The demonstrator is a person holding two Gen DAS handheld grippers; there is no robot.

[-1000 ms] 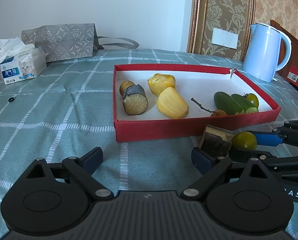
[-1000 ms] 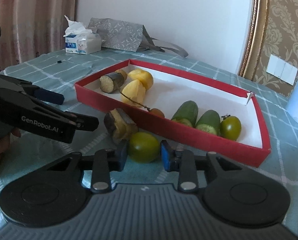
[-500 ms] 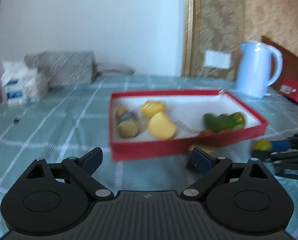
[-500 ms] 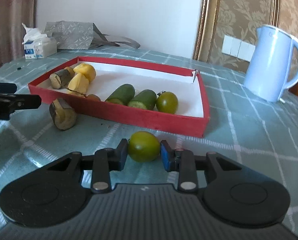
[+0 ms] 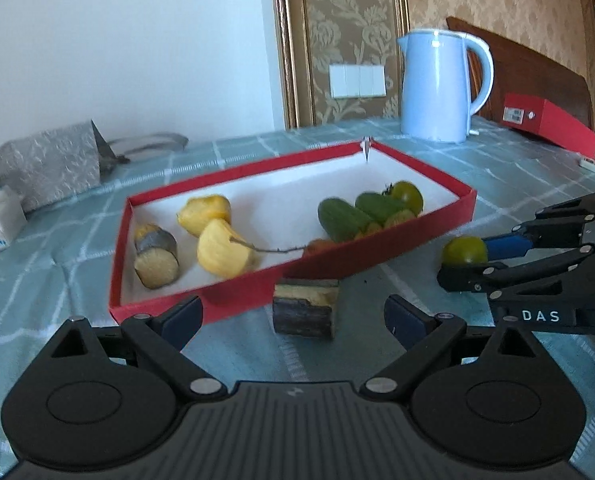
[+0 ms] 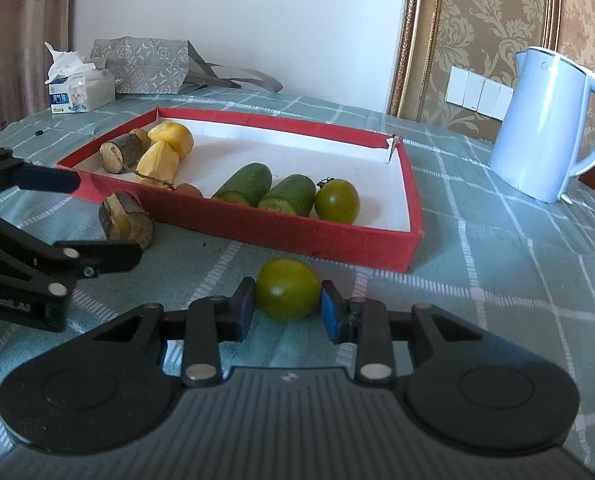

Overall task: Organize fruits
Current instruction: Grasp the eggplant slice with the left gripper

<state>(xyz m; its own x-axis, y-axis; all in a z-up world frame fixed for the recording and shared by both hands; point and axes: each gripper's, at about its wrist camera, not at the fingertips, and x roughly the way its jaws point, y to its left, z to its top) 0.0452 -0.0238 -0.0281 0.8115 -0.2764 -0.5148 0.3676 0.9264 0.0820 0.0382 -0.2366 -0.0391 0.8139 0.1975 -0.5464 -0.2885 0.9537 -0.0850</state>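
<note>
Right gripper (image 6: pixel 287 312) jaws pinch a glossy, round green tomato (image 6: pixel 287 295) outside the red tray (image 6: pixel 329 238); left gripper (image 5: pixel 293 316) jaws spread

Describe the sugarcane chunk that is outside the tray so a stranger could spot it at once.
Start at the red tray on the green checked tablecloth. Just outside its near wall, toward the end holding the yellow fruit pieces, lies a short sugarcane chunk with dark bark and a pale yellow cut face. Its twin lies inside the tray; this one rests on the cloth, in front of the open left claw.
</note>
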